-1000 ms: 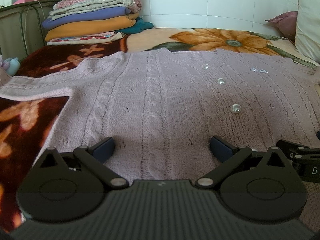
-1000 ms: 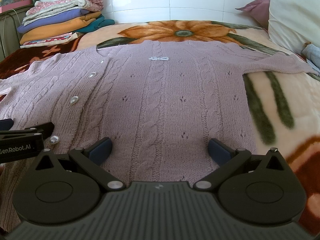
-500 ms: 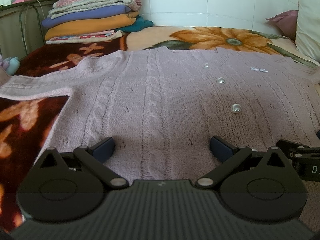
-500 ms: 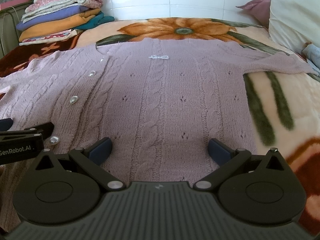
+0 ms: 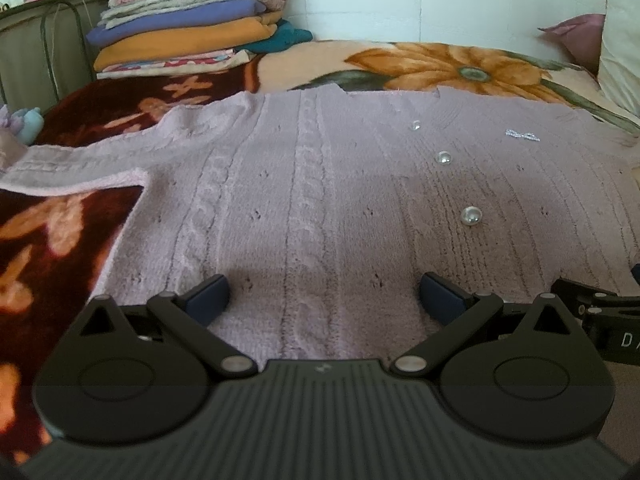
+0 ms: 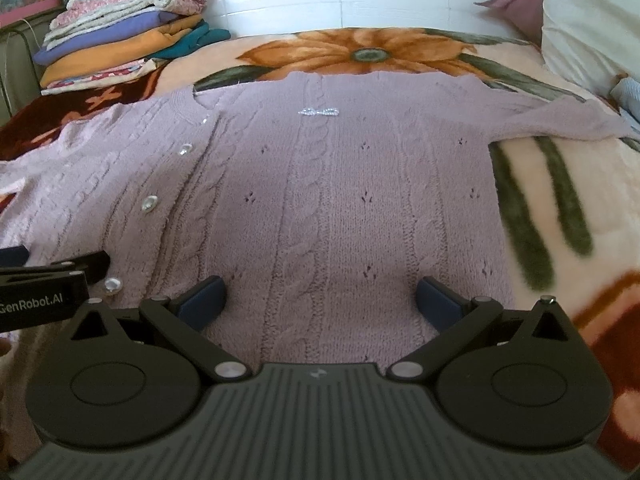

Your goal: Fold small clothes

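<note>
A pale pink cable-knit cardigan (image 5: 320,184) (image 6: 340,200) lies flat on the flowered blanket, front up, sleeves spread to both sides. Pearl buttons (image 5: 470,216) (image 6: 149,203) run down its middle, and a small beaded bow (image 6: 319,111) sits on the chest. My left gripper (image 5: 326,296) hovers open over the hem on the left half. Open as well, my right gripper (image 6: 320,300) hangs over the hem on the right half. Nothing is between either pair of fingers. Each gripper shows at the edge of the other's view.
A stack of folded clothes (image 5: 188,28) (image 6: 120,40) sits at the back left by a metal bed frame (image 5: 44,48). Pillows (image 6: 592,20) (image 5: 620,40) lean at the back right. The blanket (image 6: 560,208) stretches on past the sleeves.
Both views have tipped slightly downward and closer to the cardigan. The grippers stay open and the cardigan has not moved.
</note>
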Tool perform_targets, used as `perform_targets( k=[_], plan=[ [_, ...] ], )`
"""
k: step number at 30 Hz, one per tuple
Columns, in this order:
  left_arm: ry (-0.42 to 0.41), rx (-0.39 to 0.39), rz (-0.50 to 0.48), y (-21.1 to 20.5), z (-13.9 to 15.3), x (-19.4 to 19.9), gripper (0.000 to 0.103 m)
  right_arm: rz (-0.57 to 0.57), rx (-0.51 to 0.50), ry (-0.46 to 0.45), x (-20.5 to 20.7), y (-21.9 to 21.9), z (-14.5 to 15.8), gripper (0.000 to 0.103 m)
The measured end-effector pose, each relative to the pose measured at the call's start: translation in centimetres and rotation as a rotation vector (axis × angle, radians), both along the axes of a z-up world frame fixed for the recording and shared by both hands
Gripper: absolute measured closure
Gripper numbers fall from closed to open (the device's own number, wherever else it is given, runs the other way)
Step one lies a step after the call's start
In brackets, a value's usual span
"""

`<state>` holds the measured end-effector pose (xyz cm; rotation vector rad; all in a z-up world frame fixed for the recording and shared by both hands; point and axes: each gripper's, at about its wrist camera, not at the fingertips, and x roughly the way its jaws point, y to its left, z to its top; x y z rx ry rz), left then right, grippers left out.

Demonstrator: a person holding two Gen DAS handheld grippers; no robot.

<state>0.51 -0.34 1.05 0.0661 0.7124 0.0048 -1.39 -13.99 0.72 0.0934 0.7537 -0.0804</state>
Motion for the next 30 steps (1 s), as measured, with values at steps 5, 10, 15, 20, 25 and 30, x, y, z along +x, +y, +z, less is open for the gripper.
perform_targets(
  k=[5, 10, 15, 20, 25, 30],
  plan=[
    [0.046, -0.03, -0.008, 0.4, 0.9, 0.2, 0.0, 0.033, 0.077, -0.014, -0.4, -1.5, 1.3, 0.0],
    [0.061, -0.06, -0.001, 0.6, 2.5, 0.4, 0.0, 0.011, 0.157, -0.102, -0.9, -5.4, 4.3, 0.0],
    [0.069, -0.1, -0.015, 0.1, 3.9, 1.1, 0.0, -0.062, 0.14, -0.161, -0.5, -11.5, 6.4, 0.0],
    [0.089, -0.12, -0.009, -0.6, 4.1, 2.0, 0.0, -0.2, 0.196, -0.195, 0.7, -19.5, 6.4, 0.0],
    [0.103, -0.088, 0.001, -1.4, 3.7, 2.6, 0.0, -0.34, 0.358, -0.234, 2.0, -27.6, 4.8, 0.0],
    [0.127, -0.06, 0.005, -2.1, 2.9, 3.0, 0.0, -0.472, 0.443, -0.294, 3.5, -33.0, 3.5, 0.002]
  ],
)
